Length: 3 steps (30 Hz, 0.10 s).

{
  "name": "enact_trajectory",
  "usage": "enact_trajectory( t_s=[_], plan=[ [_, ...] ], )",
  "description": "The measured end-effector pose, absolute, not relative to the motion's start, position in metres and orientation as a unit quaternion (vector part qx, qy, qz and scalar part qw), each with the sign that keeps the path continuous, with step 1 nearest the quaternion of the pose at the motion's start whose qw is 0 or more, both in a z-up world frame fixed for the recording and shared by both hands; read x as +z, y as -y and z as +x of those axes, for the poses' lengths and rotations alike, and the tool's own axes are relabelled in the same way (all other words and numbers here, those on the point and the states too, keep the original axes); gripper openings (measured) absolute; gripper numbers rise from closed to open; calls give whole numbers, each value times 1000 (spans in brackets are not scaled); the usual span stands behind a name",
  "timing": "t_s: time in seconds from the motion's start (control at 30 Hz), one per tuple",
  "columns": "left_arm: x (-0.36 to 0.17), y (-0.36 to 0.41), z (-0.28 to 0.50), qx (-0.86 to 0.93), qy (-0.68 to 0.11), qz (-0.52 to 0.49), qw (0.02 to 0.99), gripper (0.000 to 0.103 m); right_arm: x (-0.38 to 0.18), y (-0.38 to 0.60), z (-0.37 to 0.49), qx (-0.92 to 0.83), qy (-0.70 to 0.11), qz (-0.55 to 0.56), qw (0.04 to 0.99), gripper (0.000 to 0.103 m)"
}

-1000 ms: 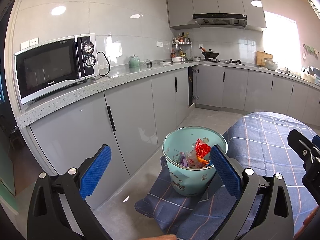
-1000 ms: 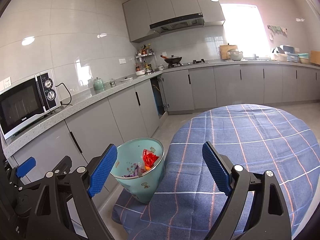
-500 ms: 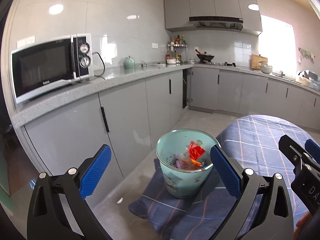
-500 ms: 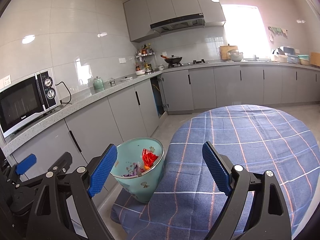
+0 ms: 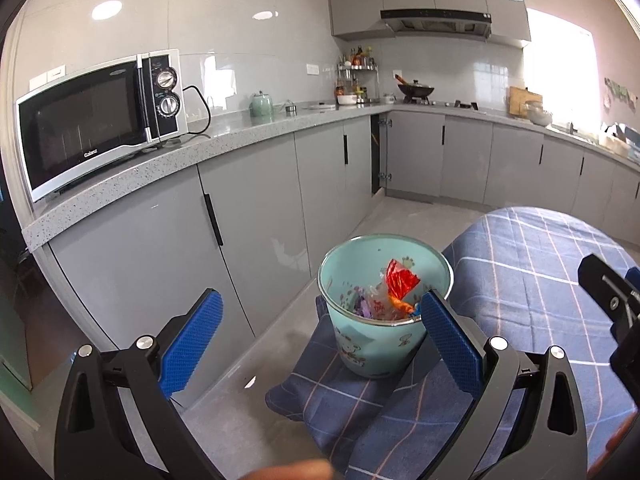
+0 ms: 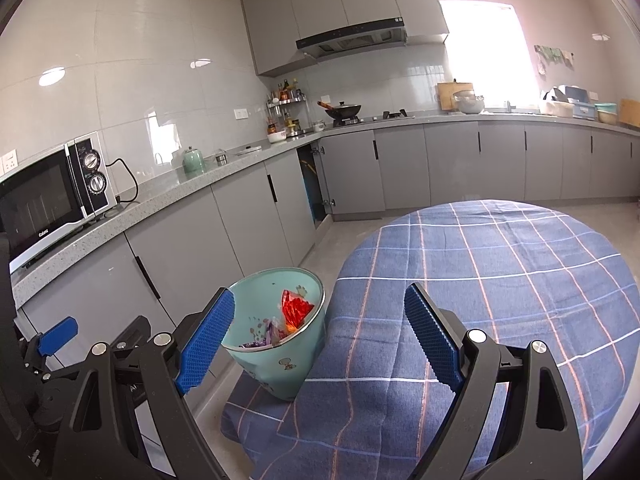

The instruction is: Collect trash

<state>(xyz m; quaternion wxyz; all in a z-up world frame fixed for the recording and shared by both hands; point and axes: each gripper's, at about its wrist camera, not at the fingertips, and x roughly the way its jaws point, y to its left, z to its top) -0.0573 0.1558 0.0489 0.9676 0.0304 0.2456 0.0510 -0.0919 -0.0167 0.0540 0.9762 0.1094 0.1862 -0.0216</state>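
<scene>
Left gripper point(image 5: 320, 336): nearest item. Two black arms with blue ribbed pads, jaws spread wide, nothing between them. It points slightly downward toward the bin; its right pad overlaps the bin's near rim in the picture, but whether they touch cannot be told.

Right gripper point(image 6: 318, 336): beside the left, over the table edge. Jaws likewise spread wide and empty, angled slightly down across the cloth.

Fingertip point(image 5: 292, 470): a blurred bit of a person's finger at the bottom edge of the left view.

Tablecloth point(image 6: 500, 280): blue with white and orange check, covering a rounded table; one corner hangs down and spreads under the bin.

Trash bin point(image 5: 380, 344): pale teal bucket with cartoon prints, just beside the table's left edge, standing on the draped cloth corner. Long axis close to vertical, mouth opening upward, wider at the rim than at the base; in the right view it looks tilted slightly away from the table.

Trash point(image 5: 400, 284): inside the bin. A red crinkled wrapper stands up against the inner wall, above orange, purple and clear wrappers heaped lower down.

Cabinets point(image 5: 256, 224): grey doors with black handles, behind the bin, under a speckled countertop.

Microwave point(image 5: 100, 120): on the countertop, left.

Teal jar point(image 5: 262, 103): farther along the counter.

Wok point(image 6: 342, 110): on the far stove, below the range hood point(image 6: 352, 38).
</scene>
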Motion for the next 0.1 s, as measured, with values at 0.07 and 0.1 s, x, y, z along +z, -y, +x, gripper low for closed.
enact_trajectory(
  t_s=[0.07,0.1],
  plan=[
    [47,-154,-56,53,-245,38,967,98,54,17,-91,-21,-188,110,976,86],
    [46,-154,-56,53,-245,39,967,98,53,17,-91,-21,-189,110,975,86]
  ],
)
